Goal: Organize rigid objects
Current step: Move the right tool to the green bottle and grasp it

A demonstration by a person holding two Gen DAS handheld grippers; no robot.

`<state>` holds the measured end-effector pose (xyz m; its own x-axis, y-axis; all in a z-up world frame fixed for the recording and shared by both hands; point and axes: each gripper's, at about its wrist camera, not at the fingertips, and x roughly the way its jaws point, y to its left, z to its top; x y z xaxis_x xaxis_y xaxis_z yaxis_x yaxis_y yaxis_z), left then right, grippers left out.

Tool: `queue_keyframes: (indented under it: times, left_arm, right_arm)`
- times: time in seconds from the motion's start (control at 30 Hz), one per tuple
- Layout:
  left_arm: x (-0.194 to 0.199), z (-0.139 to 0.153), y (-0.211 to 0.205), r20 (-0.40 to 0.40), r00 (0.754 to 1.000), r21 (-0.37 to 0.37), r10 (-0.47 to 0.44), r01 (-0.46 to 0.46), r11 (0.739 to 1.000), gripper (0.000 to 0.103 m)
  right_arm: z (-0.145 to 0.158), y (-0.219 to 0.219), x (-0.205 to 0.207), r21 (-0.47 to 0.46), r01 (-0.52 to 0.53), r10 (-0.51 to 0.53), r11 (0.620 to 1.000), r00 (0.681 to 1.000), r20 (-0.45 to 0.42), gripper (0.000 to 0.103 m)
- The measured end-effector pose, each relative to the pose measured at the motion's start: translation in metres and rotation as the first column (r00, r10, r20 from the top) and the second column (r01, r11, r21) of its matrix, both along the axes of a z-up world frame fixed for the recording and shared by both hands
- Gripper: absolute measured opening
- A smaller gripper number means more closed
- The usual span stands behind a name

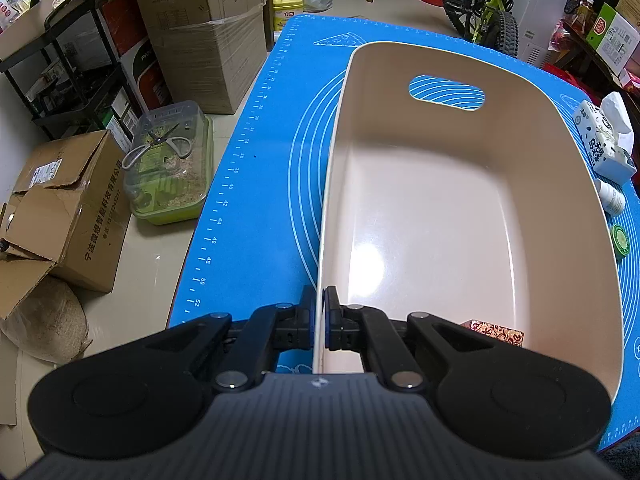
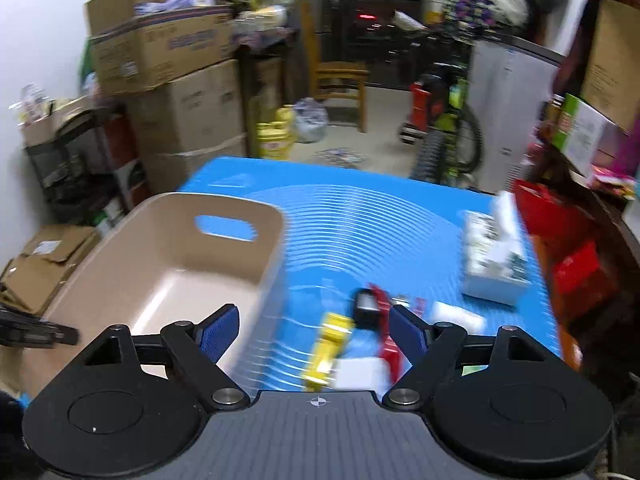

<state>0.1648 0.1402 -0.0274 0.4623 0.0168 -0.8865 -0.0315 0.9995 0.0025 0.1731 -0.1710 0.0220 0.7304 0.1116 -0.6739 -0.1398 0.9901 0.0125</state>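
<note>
On the blue mat (image 1: 256,184) a beige bin (image 1: 460,208) was placed, and one small patterned box (image 1: 494,332) was seen on its floor. Its left wall was clamped by the closed left gripper (image 1: 319,320). Bare mat was left between the bin and the left mat edge. Over the blurred yellow item (image 2: 330,350) beside the bin, the right gripper (image 2: 316,330) was held wide open.

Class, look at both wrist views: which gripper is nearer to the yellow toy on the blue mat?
Right. The right gripper hangs open just above the yellow toy. The left gripper is clamped on the beige bin's wall, away from it.
</note>
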Motion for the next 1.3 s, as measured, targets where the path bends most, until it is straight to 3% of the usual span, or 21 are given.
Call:
queue_keyframes:
  times: [0.3, 0.67, 0.87, 1.3]
  left_arm:
    - [0.000, 0.000, 0.000, 0.000, 1.000, 0.000, -0.001, 0.001, 1.000, 0.006]
    - [0.000, 0.000, 0.001, 0.001, 1.000, 0.000, 0.000, 0.000, 1.000, 0.006]
    - [0.000, 0.000, 0.001, 0.001, 1.000, 0.000, 0.001, -0.001, 1.000, 0.006]
    - [0.000, 0.000, 0.001, 0.000, 1.000, 0.000, 0.001, -0.001, 1.000, 0.006]
  right_arm:
    - [-0.037, -0.045, 0.010, -0.003, 0.103, -0.103, 0.995, 0.989, -0.109, 0.087]
    - [-0.100, -0.025, 0.008, 0.007, 0.084, -0.079, 0.996, 0.956, -0.284, 0.087]
    - [-0.114, -0.006, 0.010, -0.003, 0.078, -0.075, 0.997, 0.946, -0.314, 0.087]
    - [-0.135, -0.008, 0.017, 0.038, 0.210, -0.186, 0.977, 0.927, -0.326, 0.085]
